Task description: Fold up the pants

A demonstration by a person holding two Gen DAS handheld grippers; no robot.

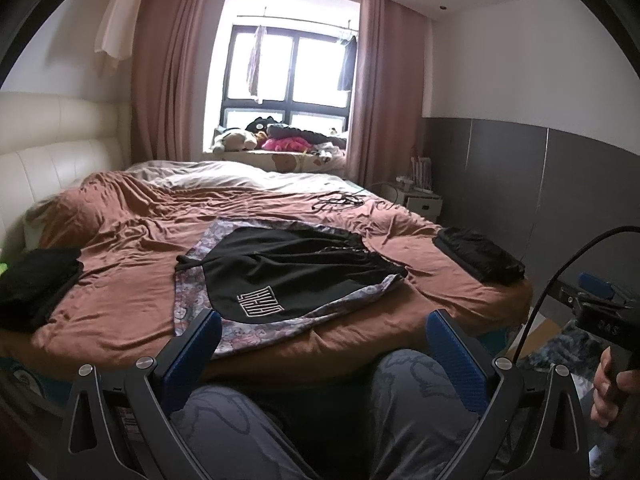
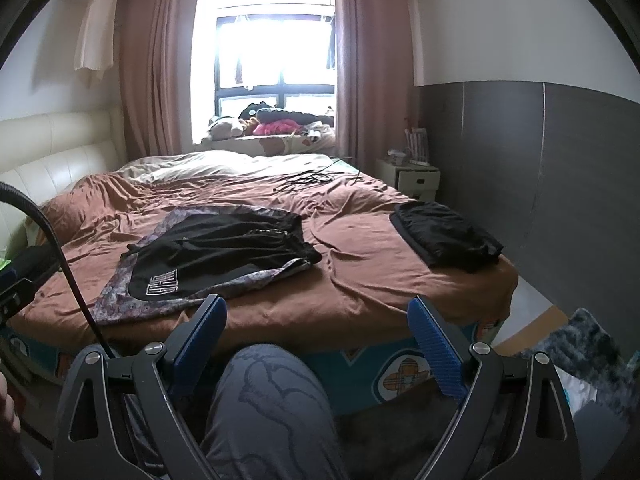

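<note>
I have both grippers held low off the foot of the bed (image 1: 360, 208), over the person's knees, pointing slightly down toward the mattress. Starting on my left: a dark heap (image 1: 36, 284) sits on the bed well off to the left of the left gripper (image 1: 324, 336), whose jaws stand wide apart with nothing between them. Just ahead of that gripper, and ahead-left of the right gripper (image 2: 314, 322), lie the pants (image 1: 292, 276): black shorts with a white logo near the closest hem, spread flat on a patterned cloth (image 1: 192, 300) that shows around their edges. The right gripper is likewise spread wide and empty. Farther right, ahead of it near the bed's corner, sits a folded black stack (image 2: 448, 236), well apart from the pants. I judge the shorts light, thin and limp, likely a slick knit that will sag and slide, so a pinch must catch both layers. The gathered waistband (image 1: 320, 252) on the far-right side looks thickest and gives the firmest hold; I would take one end of it with the right gripper and the near hem by the logo with the left. The risk I see is catching the patterned cloth underneath, so I would pinch only at the black edge.
</note>
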